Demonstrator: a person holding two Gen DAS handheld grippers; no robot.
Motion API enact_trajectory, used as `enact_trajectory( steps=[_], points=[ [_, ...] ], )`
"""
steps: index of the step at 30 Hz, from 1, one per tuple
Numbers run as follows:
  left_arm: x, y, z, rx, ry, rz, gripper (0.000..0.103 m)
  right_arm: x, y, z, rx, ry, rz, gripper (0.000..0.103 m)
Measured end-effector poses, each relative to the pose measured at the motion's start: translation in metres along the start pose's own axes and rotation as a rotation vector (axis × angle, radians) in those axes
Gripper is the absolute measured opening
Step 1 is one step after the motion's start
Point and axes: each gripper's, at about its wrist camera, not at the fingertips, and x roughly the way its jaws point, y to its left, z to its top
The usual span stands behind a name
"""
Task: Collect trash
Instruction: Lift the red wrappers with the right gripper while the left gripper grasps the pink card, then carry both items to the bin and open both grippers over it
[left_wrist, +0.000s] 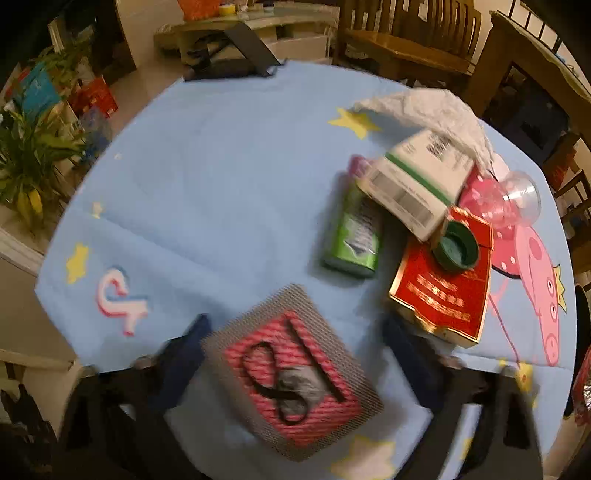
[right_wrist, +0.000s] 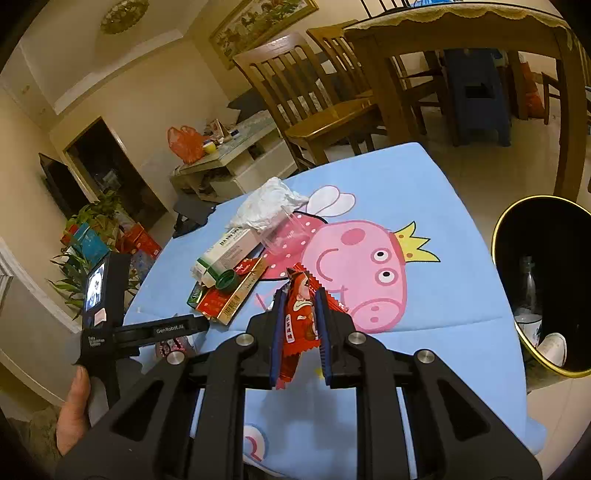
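Blue cloth table (right_wrist: 424, 177): trash clustered centre-left of right view. Black bin (right_wrist: 546, 280), right edge, beside table for drop-off; holds 1 glass bottle (right_wrist: 528, 295). Left gripper (left_wrist: 291, 354), lower centre of left view: jaws spread, straddling pink packet (left_wrist: 295, 373), not gripping. Right gripper (right_wrist: 299, 325): jaws pinching red wrapper (right_wrist: 299, 321), lifted off the cloth.

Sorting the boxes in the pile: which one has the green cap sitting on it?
The flat red box with gold edging; the green cap rests on its upper end. The white box leans beside it.
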Motion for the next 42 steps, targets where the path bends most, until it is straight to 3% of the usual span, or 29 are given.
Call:
enact_trajectory(
  steps=[5, 15, 18, 22, 25, 34, 42],
  points=[
    [-0.006, 0.031, 0.000, -0.053, 0.034, -0.161, 0.065, 0.001, -0.001, 0.001, 0.007, 0.001, -0.003, 0.017],
    [-0.010, 0.039, -0.004, -0.054, 0.008, -0.210, 0.065, 0.010, 0.011, -0.002, -0.027, 0.018, -0.034, 0.017],
    [-0.024, 0.036, -0.001, -0.017, -0.091, -0.154, 0.065, 0.010, 0.010, -0.001, -0.023, 0.009, -0.038, 0.017],
    [-0.066, 0.018, -0.004, 0.081, -0.281, -0.091, 0.065, 0.008, 0.009, 0.000, -0.034, -0.001, -0.047, 0.017],
    [-0.087, -0.002, -0.012, 0.147, -0.370, -0.070, 0.065, 0.003, 0.011, -0.001, -0.049, -0.015, -0.056, 0.017],
    [-0.110, -0.072, -0.056, 0.364, -0.452, -0.109, 0.065, -0.016, -0.010, -0.004, -0.045, -0.035, -0.162, 0.017],
    [-0.123, -0.117, -0.076, 0.461, -0.509, -0.137, 0.065, -0.047, -0.040, -0.005, 0.021, -0.064, -0.203, 0.017]
  ],
)
